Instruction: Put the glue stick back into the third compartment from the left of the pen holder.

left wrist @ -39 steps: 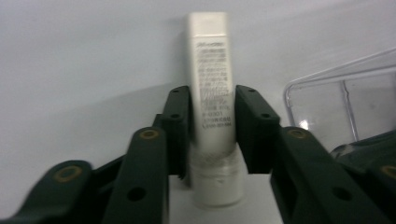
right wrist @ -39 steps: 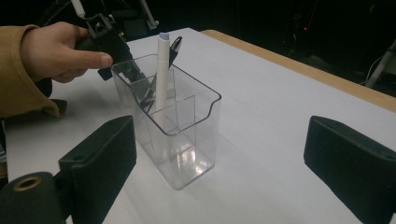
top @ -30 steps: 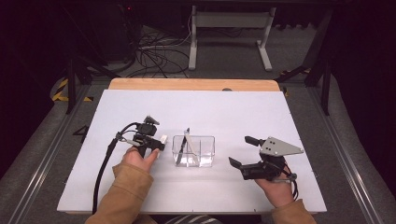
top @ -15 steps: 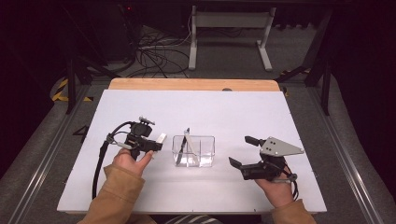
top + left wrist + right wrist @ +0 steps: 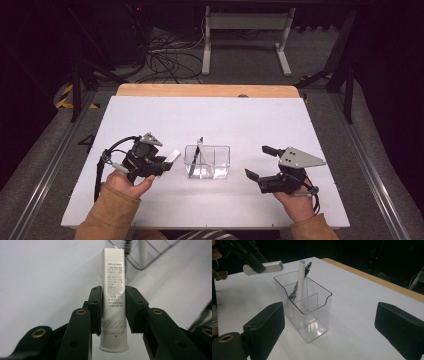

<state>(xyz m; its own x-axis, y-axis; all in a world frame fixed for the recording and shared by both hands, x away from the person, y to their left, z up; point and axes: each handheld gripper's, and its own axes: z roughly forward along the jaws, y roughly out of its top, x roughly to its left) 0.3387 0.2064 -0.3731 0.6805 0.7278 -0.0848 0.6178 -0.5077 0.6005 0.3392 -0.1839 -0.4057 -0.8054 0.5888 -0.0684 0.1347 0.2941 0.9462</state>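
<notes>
Beside clear holder [image 5: 215,162], left tongs [image 5: 167,161] gripping glue stick [image 5: 113,290]

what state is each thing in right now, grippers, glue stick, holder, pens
left gripper: shut on the glue stick, held off the table
glue stick: capped, clamped mid-body, tip toward the clear holder
right gripper: open, empty, facing the holder
clear holder: upright on the table, divided inside
white pen: leaning in the holder
dark pen: leaning in the holder beside the white pen
</notes>
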